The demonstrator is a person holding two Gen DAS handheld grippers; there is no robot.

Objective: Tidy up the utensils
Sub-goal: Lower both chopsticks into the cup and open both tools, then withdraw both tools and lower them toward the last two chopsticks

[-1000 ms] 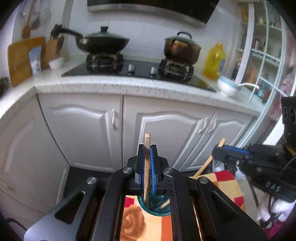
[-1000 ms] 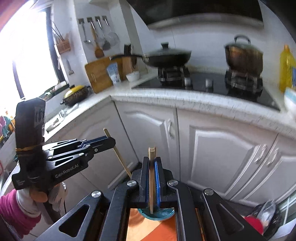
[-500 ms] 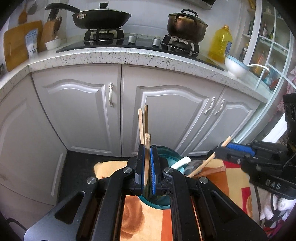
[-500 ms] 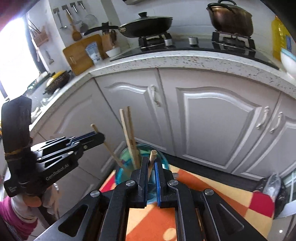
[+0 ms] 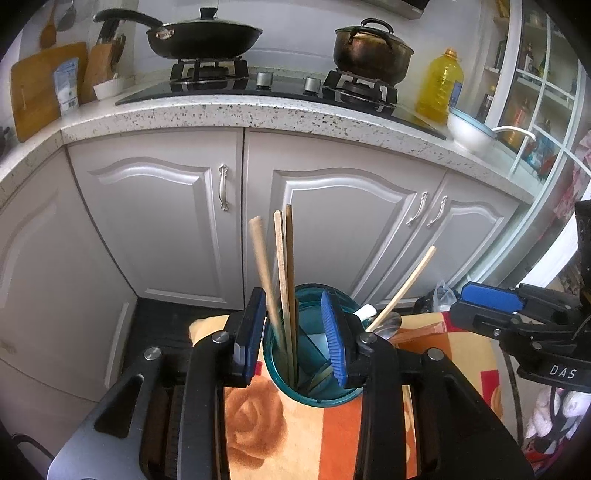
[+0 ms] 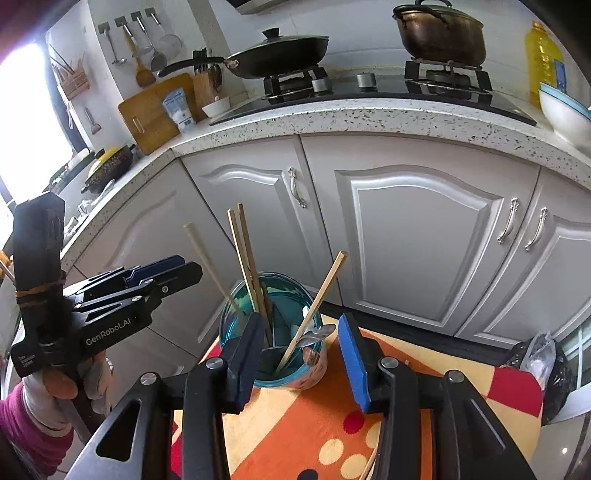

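Both grippers, left (image 5: 295,332) and right (image 6: 301,354), have spread and dropped their chopsticks (image 5: 284,273) into the teal cup (image 5: 314,391) near centre. Light, stiff, slippery sticks: pinch mid-shaft.

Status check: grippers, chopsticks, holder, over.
Left gripper open, right gripper open, both empty. Four chopsticks standing in teal holder. Nothing blocking.

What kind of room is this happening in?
A home kitchen, almost certainly: a gas hob with a lidded wok and pot, speckled countertop over white cabinets, and ladles hanging on the wall.
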